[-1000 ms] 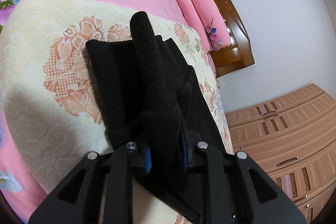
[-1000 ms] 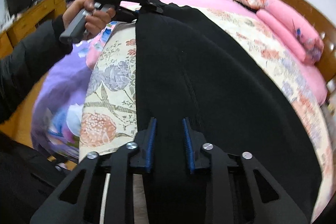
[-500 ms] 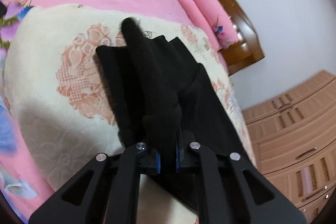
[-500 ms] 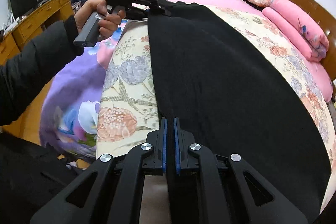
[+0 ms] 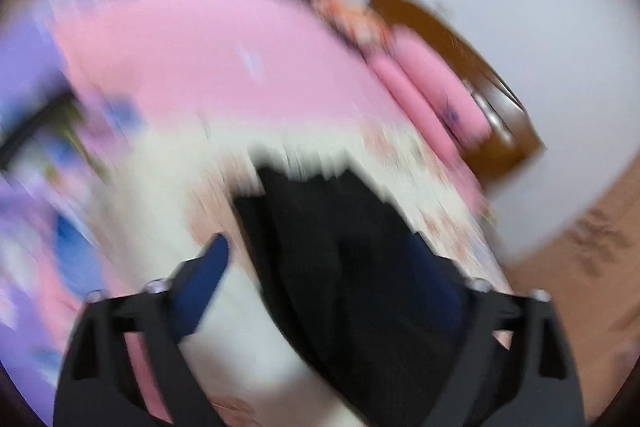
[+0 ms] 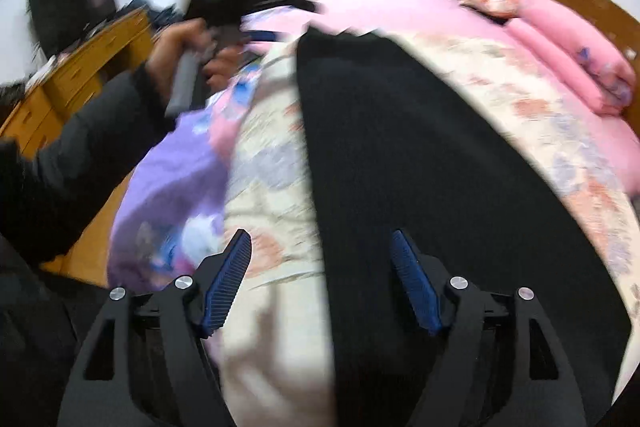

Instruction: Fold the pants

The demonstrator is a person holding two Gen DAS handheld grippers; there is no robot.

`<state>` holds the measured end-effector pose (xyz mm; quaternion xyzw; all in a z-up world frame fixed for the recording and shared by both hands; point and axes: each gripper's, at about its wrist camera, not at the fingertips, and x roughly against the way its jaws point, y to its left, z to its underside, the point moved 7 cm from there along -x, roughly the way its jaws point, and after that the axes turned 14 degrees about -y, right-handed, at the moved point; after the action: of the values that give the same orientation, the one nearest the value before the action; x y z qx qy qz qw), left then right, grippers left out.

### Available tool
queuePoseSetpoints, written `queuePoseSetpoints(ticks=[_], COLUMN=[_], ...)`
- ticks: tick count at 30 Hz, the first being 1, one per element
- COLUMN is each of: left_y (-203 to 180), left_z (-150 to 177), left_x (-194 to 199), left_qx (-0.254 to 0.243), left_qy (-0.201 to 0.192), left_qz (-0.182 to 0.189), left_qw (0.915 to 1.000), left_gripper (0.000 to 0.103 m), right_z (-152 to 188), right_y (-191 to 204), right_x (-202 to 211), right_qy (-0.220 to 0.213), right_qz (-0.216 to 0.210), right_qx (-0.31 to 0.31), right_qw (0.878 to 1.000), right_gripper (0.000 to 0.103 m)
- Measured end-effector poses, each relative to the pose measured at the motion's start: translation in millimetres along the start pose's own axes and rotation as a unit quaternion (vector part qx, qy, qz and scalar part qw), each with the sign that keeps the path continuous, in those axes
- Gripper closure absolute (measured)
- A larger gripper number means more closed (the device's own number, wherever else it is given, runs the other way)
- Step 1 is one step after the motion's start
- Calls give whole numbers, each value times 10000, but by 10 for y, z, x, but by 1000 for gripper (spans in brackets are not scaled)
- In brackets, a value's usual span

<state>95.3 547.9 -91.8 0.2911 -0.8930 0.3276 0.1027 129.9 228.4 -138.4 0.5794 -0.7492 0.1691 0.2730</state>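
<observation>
Pants (image 6: 420,163) lie flat and stretched lengthwise on the floral blanket (image 6: 272,187) covering the bed. Both tools gape wide and grip nothing: the right tool (image 6: 320,247) straddles the near edge of the fabric, and the left tool (image 5: 320,247), blurred, hovers over the far end.
</observation>
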Motion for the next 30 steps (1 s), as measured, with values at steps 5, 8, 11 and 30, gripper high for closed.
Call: queuePoseSetpoints(ticks=[5,8,11,30], left_y=[-393,-186,130,397], left_z=[-237,-54,76,344], left_x=[111,-189,-259,-582], left_qx=[-183,236,605,130], left_qy=[-295,277,324,671], left_qz=[433,17,-250,-485], left_qw=[9985,9993,9973,9965], left_gripper=[6,22,24,80], right_z=[-146,-132,-85,168], right_y=[-858,-1121,-1086,-949], right_x=[139,137,143,-180], right_qy=[-413,-488,-594,-221], right_qz=[1010,1301,1141,907], right_qx=[-924,-1333,-1523,-1614], right_qw=[9897,9813,9799,9825], right_gripper=[32,32,31,30])
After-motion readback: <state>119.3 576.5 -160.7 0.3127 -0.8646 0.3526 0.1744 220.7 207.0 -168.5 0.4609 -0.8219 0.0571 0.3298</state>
